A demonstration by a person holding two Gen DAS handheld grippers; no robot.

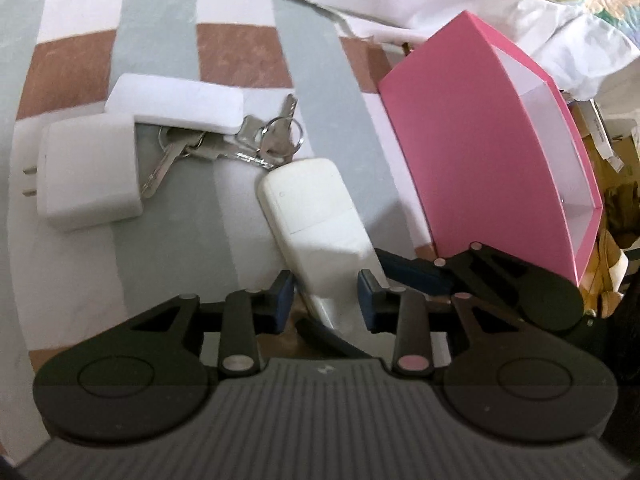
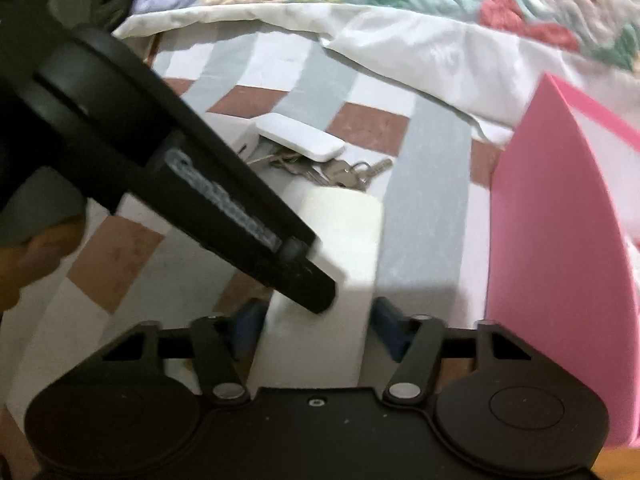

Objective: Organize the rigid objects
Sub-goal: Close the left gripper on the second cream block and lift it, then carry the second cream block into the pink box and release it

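both hand-held grippers, left (image 1: 326,294) and right (image 2: 318,326), straddle the white remote (image 1: 316,224) unclamped; colliding fingers could knock it away from the pink box (image 1: 492,152)

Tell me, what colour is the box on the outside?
Pink. The box is white inside. The left wrist view shows it best.

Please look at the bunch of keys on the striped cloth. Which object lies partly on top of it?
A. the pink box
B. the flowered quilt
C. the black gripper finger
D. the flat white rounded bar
D: the flat white rounded bar rests across the upper end of the bunch of keys, while the pink box stands apart to the right.
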